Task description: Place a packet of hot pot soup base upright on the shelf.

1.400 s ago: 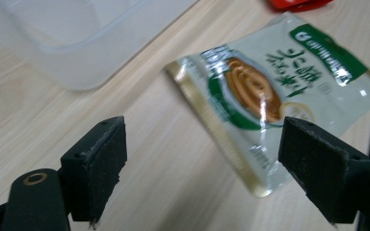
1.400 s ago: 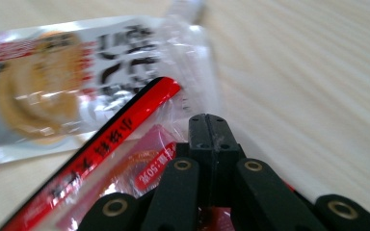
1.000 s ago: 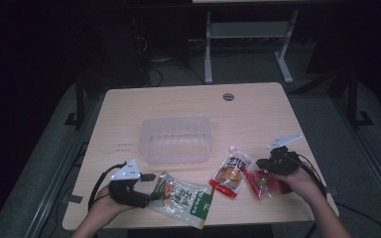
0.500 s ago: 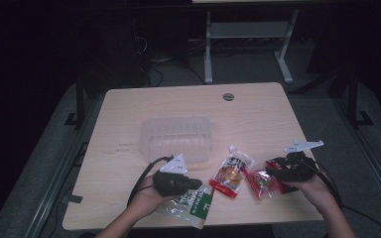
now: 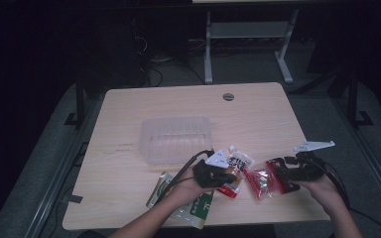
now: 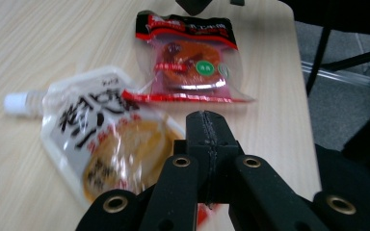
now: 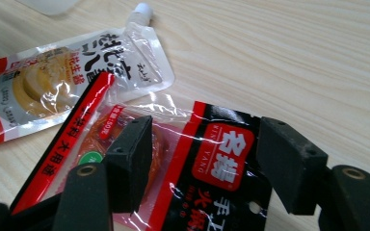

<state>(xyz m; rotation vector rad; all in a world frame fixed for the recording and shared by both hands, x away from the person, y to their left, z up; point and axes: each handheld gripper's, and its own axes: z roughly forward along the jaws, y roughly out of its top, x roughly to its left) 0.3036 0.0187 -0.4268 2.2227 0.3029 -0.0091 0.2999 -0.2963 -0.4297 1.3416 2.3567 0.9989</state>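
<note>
— So what's each hand doing down at the near edge of the wooden table (image 5: 129, 109)?

— The left gripper (image 5: 228, 175) has its jaws pressed flat together, nothing between them. It sits over the spouted sauce pouch (image 5: 235, 166), the white one with a screw cap and black lettering, lying flat on the wood near the middle.

— And the other side?

— The right gripper (image 5: 282, 177) has just been opening; its jaws stand spread either side of the black top edge of the red snack packet (image 5: 260, 181), and I see a gap between the pads and the film. That packet lies on the table just right of the pouch, and their edges overlap in the right gripper view.

— Anything behind them?

— A clear plastic container (image 5: 176, 138), farther out and a little left. A green-and-white packet (image 5: 198, 206) lies under the left forearm by the near edge, well apart from the red one.

— Is the pouch upright?

— No, it is lying down, spout pointing away toward the far side.
</note>
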